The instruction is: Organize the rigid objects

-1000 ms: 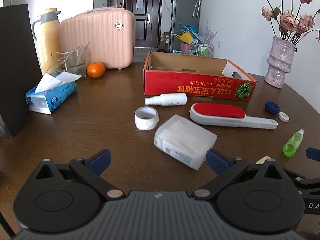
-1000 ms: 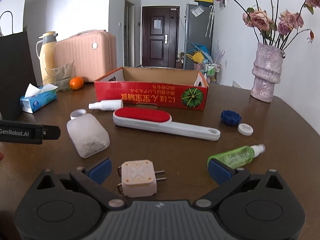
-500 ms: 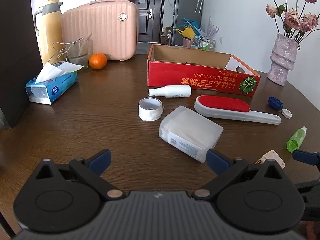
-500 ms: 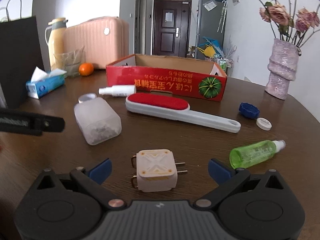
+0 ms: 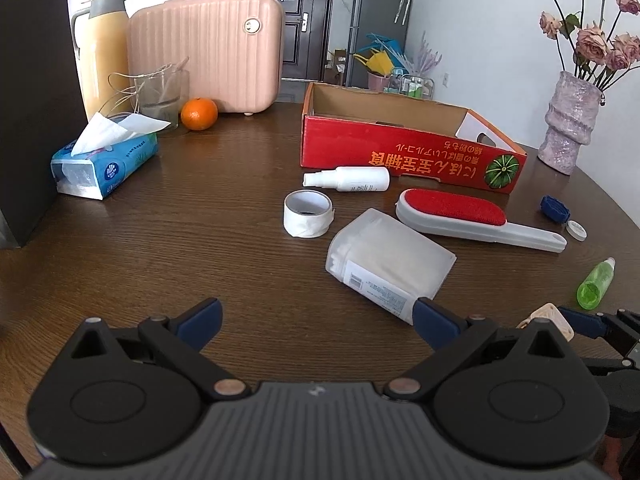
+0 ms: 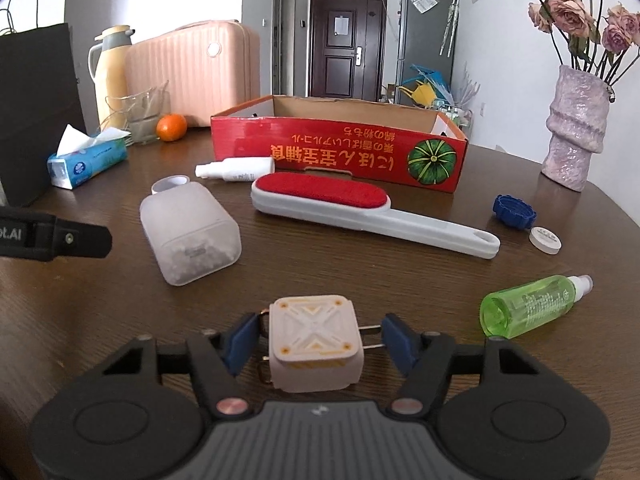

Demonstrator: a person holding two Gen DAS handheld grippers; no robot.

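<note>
Plug adapter (image 6: 314, 342): on the table (image 6: 360, 272), between the closing right claw (image 6: 320, 340), pads not yet pressing. Likely light, hard, slippery; grip the flat body sides, not the prongs. Left claw (image 5: 316, 316) wide apart, empty.

Far on the left we see a tall yellow thermos jug (image 5: 103, 40) beside a pink ribbed hard-shell suitcase (image 5: 208, 46). In front of them stand a clear glass cup (image 5: 162, 98) and a round orange fruit (image 5: 199, 113). A blue tissue pack (image 5: 106, 162) lies nearer. At far right stands a pale purple ceramic vase (image 5: 570, 124) with dried pink roses (image 5: 592, 40).
</note>
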